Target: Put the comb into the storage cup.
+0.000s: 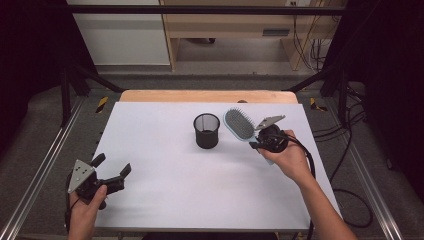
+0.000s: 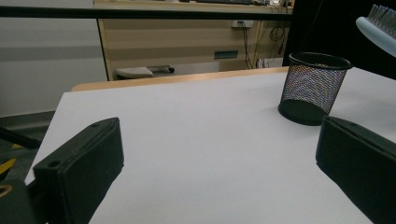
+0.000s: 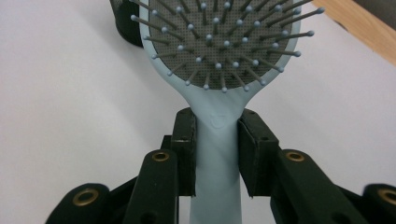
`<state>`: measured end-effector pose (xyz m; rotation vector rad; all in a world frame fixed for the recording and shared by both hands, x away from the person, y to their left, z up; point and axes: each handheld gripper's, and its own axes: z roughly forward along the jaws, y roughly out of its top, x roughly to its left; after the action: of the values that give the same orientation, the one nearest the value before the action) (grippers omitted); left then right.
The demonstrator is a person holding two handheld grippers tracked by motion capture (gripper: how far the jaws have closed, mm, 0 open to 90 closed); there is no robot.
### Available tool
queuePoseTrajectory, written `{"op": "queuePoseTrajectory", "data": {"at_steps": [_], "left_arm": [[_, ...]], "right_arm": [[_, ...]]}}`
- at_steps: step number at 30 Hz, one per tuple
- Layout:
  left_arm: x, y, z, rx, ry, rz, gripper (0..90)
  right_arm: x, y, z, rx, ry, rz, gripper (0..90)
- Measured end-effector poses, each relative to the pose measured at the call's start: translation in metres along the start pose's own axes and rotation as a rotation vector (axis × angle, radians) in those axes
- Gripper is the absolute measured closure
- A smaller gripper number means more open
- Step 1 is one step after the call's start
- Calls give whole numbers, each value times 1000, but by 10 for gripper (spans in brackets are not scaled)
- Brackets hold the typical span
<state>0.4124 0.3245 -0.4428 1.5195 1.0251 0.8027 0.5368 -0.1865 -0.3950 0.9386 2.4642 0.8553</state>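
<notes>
A light blue hairbrush [image 1: 239,124] with a grey bristle pad is held above the white table, bristles up. My right gripper [image 1: 260,142] is shut on its handle [image 3: 216,154], the head [image 3: 224,42] pointing away from me. A black mesh cup [image 1: 206,130] stands upright mid-table, just left of the brush head; its rim [image 2: 319,59] appears in the left gripper view, the brush head [image 2: 379,25] at top right. My left gripper [image 1: 112,168] rests at the table's front left, open, with nothing between its jaws.
The white table top [image 1: 160,150] has a wooden strip [image 1: 200,96] along its far edge. Metal frame rails [image 1: 45,160] run down both sides. Cables [image 1: 350,165] hang at the right. A wooden desk [image 1: 235,30] stands beyond.
</notes>
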Motion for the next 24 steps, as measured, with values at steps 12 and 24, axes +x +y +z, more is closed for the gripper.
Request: {"op": "queuePoseTrajectory", "data": {"at_steps": [12,24], "left_arm": [[1,0,-1,-2,6,3,9],[0,0,-1,-5,2,3,10]], "right_arm": [[14,7,8,-187,-18,61,700],[23,16,12,-299,-19,109,700]]}}
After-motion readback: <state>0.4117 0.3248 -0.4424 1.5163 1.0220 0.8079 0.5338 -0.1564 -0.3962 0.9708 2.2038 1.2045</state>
